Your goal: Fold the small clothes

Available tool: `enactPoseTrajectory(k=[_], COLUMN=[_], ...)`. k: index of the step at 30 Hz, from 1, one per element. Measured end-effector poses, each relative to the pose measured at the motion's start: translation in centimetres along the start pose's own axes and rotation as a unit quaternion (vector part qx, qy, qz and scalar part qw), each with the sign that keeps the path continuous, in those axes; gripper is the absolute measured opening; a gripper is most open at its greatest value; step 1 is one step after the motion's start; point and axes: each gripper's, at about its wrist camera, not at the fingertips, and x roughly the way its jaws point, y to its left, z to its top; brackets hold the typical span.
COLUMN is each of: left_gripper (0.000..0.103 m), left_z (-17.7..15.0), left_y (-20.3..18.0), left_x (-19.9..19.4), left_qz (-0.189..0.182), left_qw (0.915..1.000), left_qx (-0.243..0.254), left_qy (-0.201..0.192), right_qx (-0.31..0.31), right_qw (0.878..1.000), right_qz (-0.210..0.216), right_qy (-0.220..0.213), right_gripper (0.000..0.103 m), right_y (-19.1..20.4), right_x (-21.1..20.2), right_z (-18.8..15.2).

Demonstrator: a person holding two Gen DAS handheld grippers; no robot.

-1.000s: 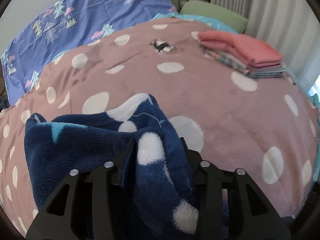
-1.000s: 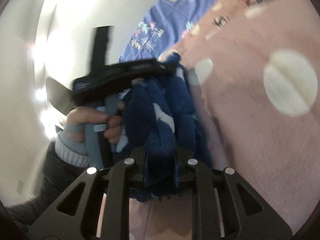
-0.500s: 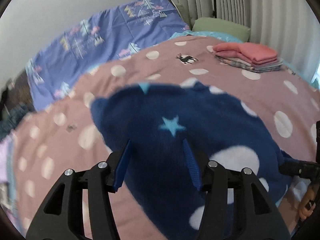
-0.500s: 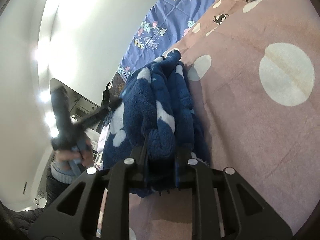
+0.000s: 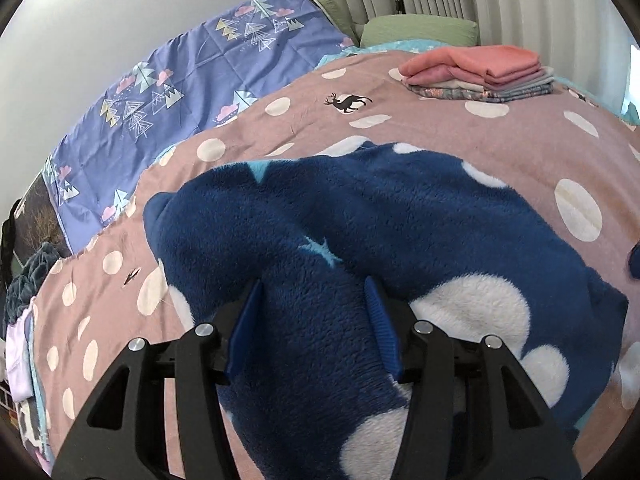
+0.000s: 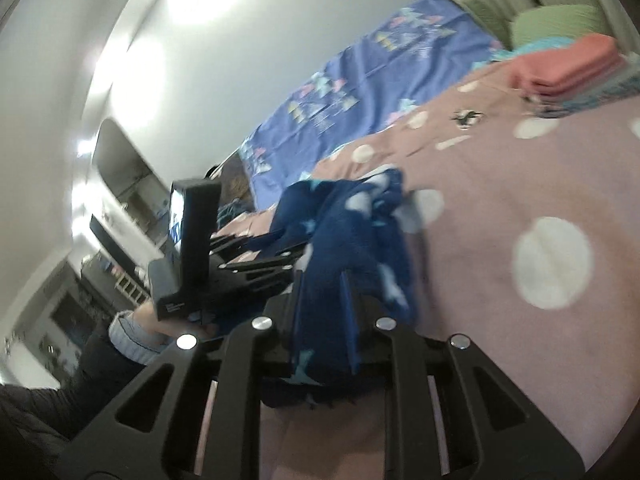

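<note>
A navy fleece garment (image 5: 380, 232) with white spots and light blue stars lies spread over the pink spotted blanket (image 5: 460, 136). My left gripper (image 5: 312, 304) is shut on a thick fold of it at its near edge. My right gripper (image 6: 322, 292) is shut on another edge of the same garment (image 6: 352, 232), which hangs bunched between the fingers. The left gripper body and the hand that holds it (image 6: 188, 248) show at the left of the right wrist view.
A stack of folded clothes with a pink piece on top (image 5: 480, 68) sits at the far right of the bed. A purple patterned sheet (image 5: 180, 92) lies at the left, a green pillow (image 5: 416, 28) at the back. A wall and curtains lie behind.
The left gripper has swung out and spread the garment wide over the blanket. The right gripper has turned more toward the bed, still holding its edge.
</note>
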Motion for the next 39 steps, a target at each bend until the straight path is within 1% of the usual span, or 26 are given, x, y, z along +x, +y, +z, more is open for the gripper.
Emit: enactPoseTrajectory(k=[1,2,3,5,7,10,11,12,14,15,16,17,18,20,21,24,26,27,28,29,31,33,34,35,37,39], left_gripper=[0.052,0.052,0.053,0.053,0.054,0.064,0.069,0.071,0.073,0.075,0.076,0.079,0.081,0.081,0.083,0.085,0.085,0.085,0.085,0.085,0.085,0.085,0.085,0.085,0.086,0.086], left_z=[-0.2,-0.3,-0.5,-0.7,-0.8,-1.2,-1.4,-1.9,-3.3,-4.0,-4.9,-5.8,-7.0,-9.1,-9.7,-11.7,-12.5,-12.9,-13.1,-13.3,-13.1,-12.5,-12.3,-11.8,-11.4,-11.4], left_y=[0.2,0.3,0.4,0.3,0.2,0.7,1.1,1.8,2.9,3.1,3.3,3.5,3.3,2.8,2.6,1.5,0.4,-0.5,-1.4,-1.8,-2.4,-2.8,-3.2,-3.9,-5.0,-5.6], left_x=[-0.1,-0.1,-0.2,-0.2,-0.5,-1.8,-2.4,-3.4,-5.6,-6.4,-7.3,-8.1,-9.3,-11.4,-12.1,-13.6,-13.0,-12.3,-11.5,-11.0,-9.6,-8.4,-7.9,-7.3,-6.9,-6.6], left_qz=[-0.002,-0.004,-0.007,-0.008,-0.002,0.009,0.008,0.004,0.0,0.004,0.01,0.014,0.018,0.024,0.022,0.003,-0.008,-0.014,-0.01,0.002,0.041,0.065,0.075,0.094,0.136,0.186], left_qw=[1.0,1.0,0.9999,0.9998,0.9995,0.9982,0.9976,0.9963,0.9936,0.9931,0.993,0.9933,0.9939,0.9942,0.9944,0.9954,0.997,0.9981,0.9988,0.999,0.9976,0.9961,0.9954,0.994,0.9887,0.9797], left_qx=[-0.003,-0.007,-0.011,-0.011,-0.013,-0.028,-0.038,-0.056,-0.08,-0.084,-0.083,-0.079,-0.069,-0.048,-0.042,-0.035,-0.034,-0.026,-0.017,-0.014,-0.021,-0.028,-0.026,-0.014,0.012,0.042], left_qy=[-0.003,-0.005,-0.008,-0.016,-0.028,-0.052,-0.057,-0.064,-0.079,-0.082,-0.083,-0.083,-0.084,-0.093,-0.095,-0.089,-0.068,-0.054,-0.045,-0.043,-0.052,-0.053,-0.053,-0.054,-0.062,-0.062], right_qx=[0.002,0.001,-0.007,-0.029,-0.046,-0.044,-0.043,-0.042,-0.039,-0.04,-0.041,-0.042,-0.044,-0.046,-0.045,-0.045,-0.046,-0.047,-0.049,-0.051,-0.057,-0.063,-0.065,-0.07,-0.077,-0.085], right_qw=[0.999,0.998,0.996,0.994,0.991,0.991,0.991,0.991,0.992,0.992,0.992,0.992,0.992,0.991,0.991,0.992,0.992,0.992,0.991,0.991,0.991,0.99,0.989,0.988,0.987,0.984], right_qz=[-0.033,-0.049,-0.06,-0.076,-0.093,-0.09,-0.086,-0.083,-0.078,-0.078,-0.078,-0.079,-0.08,-0.079,-0.079,-0.079,-0.079,-0.08,-0.083,-0.084,-0.09,-0.099,-0.104,-0.111,-0.122,-0.14], right_qy=[0.028,0.045,0.063,0.071,0.084,0.091,0.093,0.093,0.094,0.093,0.093,0.093,0.093,0.094,0.093,0.092,0.09,0.089,0.088,0.087,0.085,0.081,0.079,0.075,0.072,0.07], right_gripper=[0.019,0.013,0.013,0.012,0.012,0.012,0.012,0.012,0.012,0.012,0.012,0.012,0.012,0.012,0.012,0.012,0.012,0.012,0.012,0.012,0.012,0.012,0.012,0.012,0.012,0.012], right_y=[-0.4,-0.7,-1.1,-0.7,-0.1,-0.5,-0.7,-0.9,-1.1,-1.1,-1.1,-1.1,-1.0,-1.0,-1.0,-0.9,-0.8,-0.8,-0.6,-0.6,-0.4,-0.1,0.1,0.3,0.6,0.8], right_x=[1.8,2.9,4.3,4.6,4.7,4.9,5.1,5.2,5.4,5.3,5.3,5.3,5.3,5.1,5.1,5.1,5.1,5.0,5.0,5.0,5.1,5.1,5.1,5.2,5.2,5.3], right_z=[-0.6,-0.9,-1.9,-2.0,-1.7,-1.5,-1.5,-1.4,-1.4,-1.4,-1.3,-1.4,-1.4,-1.5,-1.6,-1.7,-1.9,-2.0,-2.1,-2.2,-2.3,-2.5,-2.5,-2.7,-2.8,-3.0])
